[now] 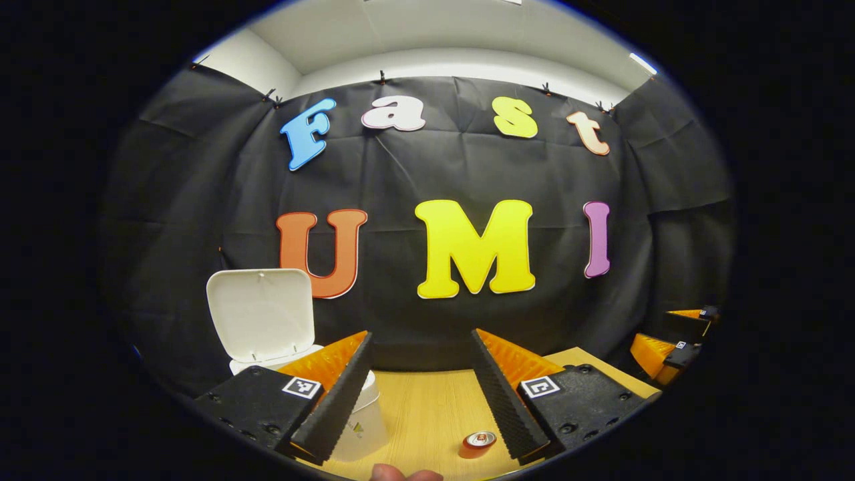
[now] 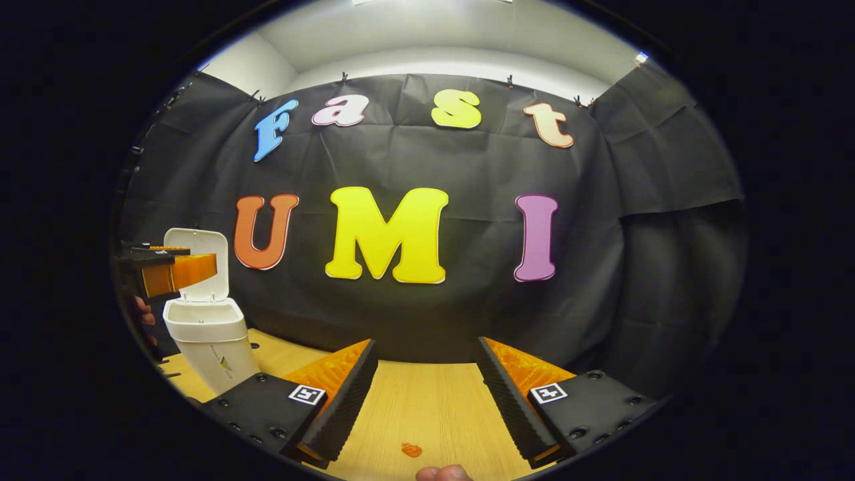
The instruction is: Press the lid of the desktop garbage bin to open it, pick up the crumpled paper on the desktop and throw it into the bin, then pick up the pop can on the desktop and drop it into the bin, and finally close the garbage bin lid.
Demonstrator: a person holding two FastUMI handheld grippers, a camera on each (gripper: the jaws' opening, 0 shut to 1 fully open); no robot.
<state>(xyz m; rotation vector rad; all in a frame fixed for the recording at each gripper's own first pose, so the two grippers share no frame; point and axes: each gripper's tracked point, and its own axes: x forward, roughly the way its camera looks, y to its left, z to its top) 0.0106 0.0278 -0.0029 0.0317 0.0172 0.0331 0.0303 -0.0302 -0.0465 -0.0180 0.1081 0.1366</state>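
The white desktop bin stands on the wooden table at the left with its lid swung up and open. My left gripper hangs open above the table, its left finger in front of the bin's body. A red pop can stands upright on the table just inside its right finger. In the right gripper view the bin is at far left, lid raised, with the left gripper held in front of the lid. My right gripper is open over bare table, nothing between its fingers.
The wooden table runs back to the black cloth wall. A small orange scrap lies on the table below the right gripper. The right gripper sits at the far right in the left gripper view. A hand holds the left gripper.
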